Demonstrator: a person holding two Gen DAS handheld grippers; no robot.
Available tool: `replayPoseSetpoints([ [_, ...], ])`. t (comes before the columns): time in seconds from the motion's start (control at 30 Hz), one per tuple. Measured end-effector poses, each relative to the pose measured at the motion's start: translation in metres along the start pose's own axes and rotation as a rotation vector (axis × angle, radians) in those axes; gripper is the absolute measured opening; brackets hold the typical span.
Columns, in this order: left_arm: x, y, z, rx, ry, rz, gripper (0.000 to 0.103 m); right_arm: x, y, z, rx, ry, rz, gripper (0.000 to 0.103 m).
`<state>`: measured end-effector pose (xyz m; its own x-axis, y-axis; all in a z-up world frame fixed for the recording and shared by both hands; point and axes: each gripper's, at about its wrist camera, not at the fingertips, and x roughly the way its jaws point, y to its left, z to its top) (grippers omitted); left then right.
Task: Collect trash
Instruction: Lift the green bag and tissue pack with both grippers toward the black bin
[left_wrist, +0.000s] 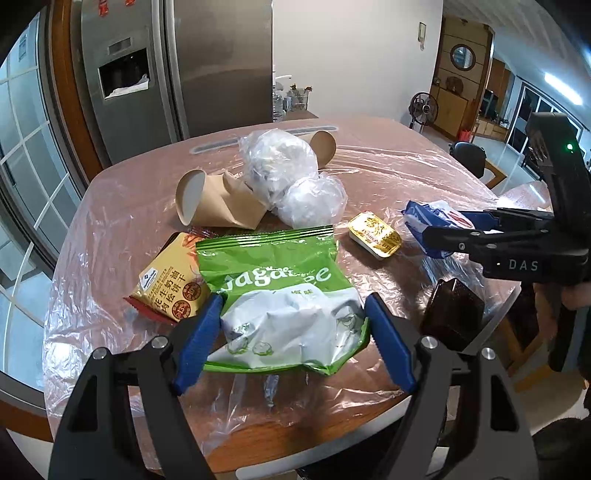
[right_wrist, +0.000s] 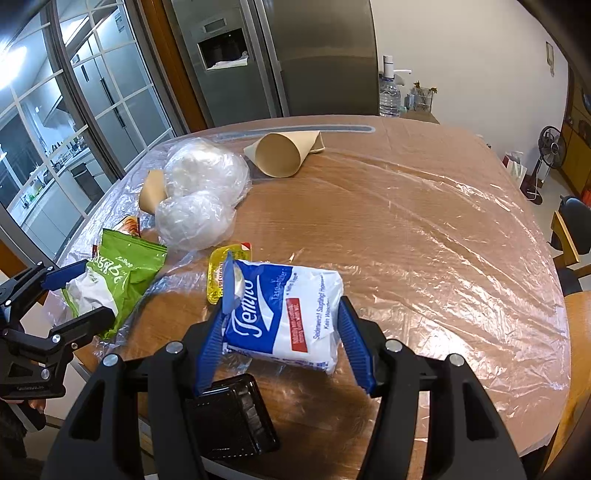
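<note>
A green Jagabee snack bag (left_wrist: 277, 273) sits between the blue pads of my left gripper (left_wrist: 293, 301), which press on both its sides. The right wrist view shows the same bag (right_wrist: 129, 266) in the left gripper (right_wrist: 98, 291) at the table's left edge. My right gripper (right_wrist: 282, 302) is shut on a blue-and-white Tempo tissue pack (right_wrist: 291, 314), held tilted just above the table. From the left wrist view the right gripper (left_wrist: 439, 225) comes in from the right with the tissue pack (left_wrist: 417, 214) in its fingers.
On the plastic-covered wooden table (right_wrist: 424, 229) lie two brown paper cones (left_wrist: 218, 203) (left_wrist: 325, 147), two clear-wrapped white bundles (left_wrist: 280, 166) (left_wrist: 314, 201), a gold-lidded tub (left_wrist: 375, 234), a yellow biscuit packet (left_wrist: 170, 284) and a dark tray (right_wrist: 232, 417). A steel fridge (left_wrist: 177, 66) stands behind.
</note>
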<state>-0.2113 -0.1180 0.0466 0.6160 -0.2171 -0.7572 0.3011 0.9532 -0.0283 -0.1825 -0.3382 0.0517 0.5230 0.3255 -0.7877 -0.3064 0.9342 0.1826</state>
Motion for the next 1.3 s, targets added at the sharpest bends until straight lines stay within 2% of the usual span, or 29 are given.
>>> replayPoseSetpoints([
  [0.87, -0.029, 0.018, -0.001, -0.079, -0.076, -0.051, 0.079, -0.021, 0.000, -0.009, -0.021, -0.002, 0.040, 0.057],
  [1.3, -0.048, 0.021, -0.002, -0.071, -0.093, -0.063, 0.079, -0.044, 0.007, -0.014, -0.050, -0.032, 0.055, 0.057],
])
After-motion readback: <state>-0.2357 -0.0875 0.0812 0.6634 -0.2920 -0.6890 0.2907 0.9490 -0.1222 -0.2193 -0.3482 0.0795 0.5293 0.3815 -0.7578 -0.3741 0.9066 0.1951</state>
